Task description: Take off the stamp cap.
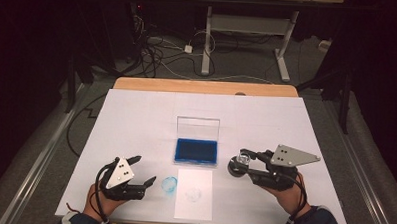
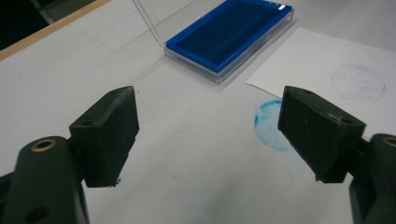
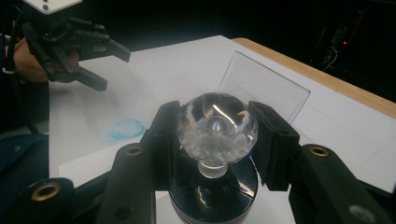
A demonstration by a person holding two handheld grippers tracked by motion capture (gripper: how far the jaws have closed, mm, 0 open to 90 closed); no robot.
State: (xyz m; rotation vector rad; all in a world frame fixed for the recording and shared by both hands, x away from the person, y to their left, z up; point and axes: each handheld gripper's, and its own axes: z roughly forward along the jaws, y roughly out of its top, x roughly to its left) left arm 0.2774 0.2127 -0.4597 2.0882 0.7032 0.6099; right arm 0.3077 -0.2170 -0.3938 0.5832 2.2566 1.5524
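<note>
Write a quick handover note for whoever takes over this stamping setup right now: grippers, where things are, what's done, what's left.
Right gripper: shut on the stamp by its clear knob, right of the ink pad.
Left gripper: open, holding nothing, near the table's front left.
Ink pad: lid open, middle of the table.
Paper sheet: in front of the pad, with a faint round print; a stronger blue print lies on the table cover beside it.
Left, probably: ink again and stamp the sheet cleanly.

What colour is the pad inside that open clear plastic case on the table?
Deep blue. The rectangular ink pad in its clear plastic case shows best in the left gripper view.
</note>
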